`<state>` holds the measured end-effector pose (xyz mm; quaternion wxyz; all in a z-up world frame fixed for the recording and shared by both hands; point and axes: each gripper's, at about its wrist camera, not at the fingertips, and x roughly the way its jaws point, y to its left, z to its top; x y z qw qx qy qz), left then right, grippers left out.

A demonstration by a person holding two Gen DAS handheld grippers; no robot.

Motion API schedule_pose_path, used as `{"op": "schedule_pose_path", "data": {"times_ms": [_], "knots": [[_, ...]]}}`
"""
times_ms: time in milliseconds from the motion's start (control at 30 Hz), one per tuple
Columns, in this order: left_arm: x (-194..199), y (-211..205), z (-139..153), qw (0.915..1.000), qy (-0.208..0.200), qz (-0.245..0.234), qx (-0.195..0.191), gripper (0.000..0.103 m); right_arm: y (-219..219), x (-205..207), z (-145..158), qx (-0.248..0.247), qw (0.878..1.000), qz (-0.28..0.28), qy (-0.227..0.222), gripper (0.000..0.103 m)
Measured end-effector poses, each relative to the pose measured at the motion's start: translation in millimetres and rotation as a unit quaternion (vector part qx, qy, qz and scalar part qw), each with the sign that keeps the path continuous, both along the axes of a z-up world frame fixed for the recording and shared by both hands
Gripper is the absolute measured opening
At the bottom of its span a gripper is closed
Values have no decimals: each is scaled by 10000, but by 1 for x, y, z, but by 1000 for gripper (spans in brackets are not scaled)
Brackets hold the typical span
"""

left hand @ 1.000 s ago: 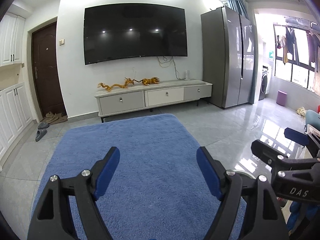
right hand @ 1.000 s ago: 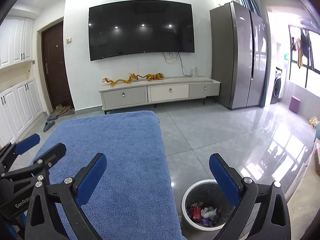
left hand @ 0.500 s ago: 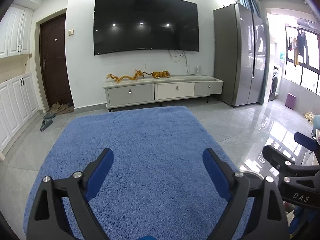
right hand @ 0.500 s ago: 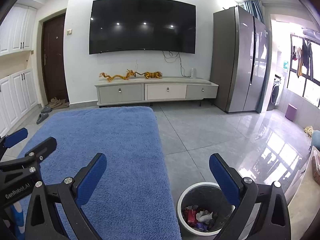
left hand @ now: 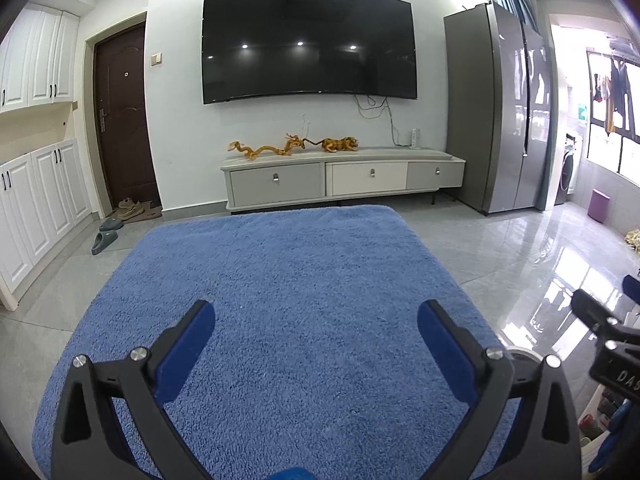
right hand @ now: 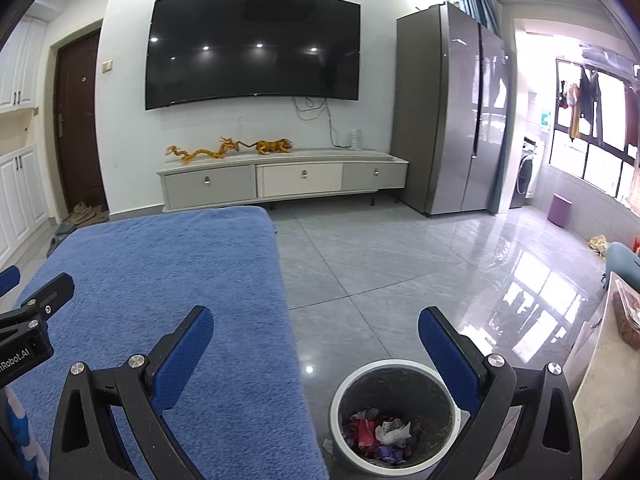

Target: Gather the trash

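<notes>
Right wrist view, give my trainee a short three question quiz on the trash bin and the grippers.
1. True or false: the trash bin already holds crumpled waste.
2. Multiple choice: the bin stands A) on the blue rug, B) on the grey tile floor beside the rug, C) on the TV cabinet.
3. Fill in: the jaws of the right gripper and the left gripper are both ____ and hold nothing.

Key: 1 true; 2 B; 3 open.
</notes>
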<state>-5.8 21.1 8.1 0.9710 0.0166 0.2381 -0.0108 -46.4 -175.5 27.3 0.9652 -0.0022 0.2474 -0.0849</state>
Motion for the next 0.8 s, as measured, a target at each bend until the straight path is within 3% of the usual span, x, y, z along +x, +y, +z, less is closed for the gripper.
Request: {"op": "schedule_pose_path", "data": {"times_ms": [800], "knots": [[4,9,-10,9999,56,123,30,102,-11,-8,1,-14,9997,-205,-158,103]]}}
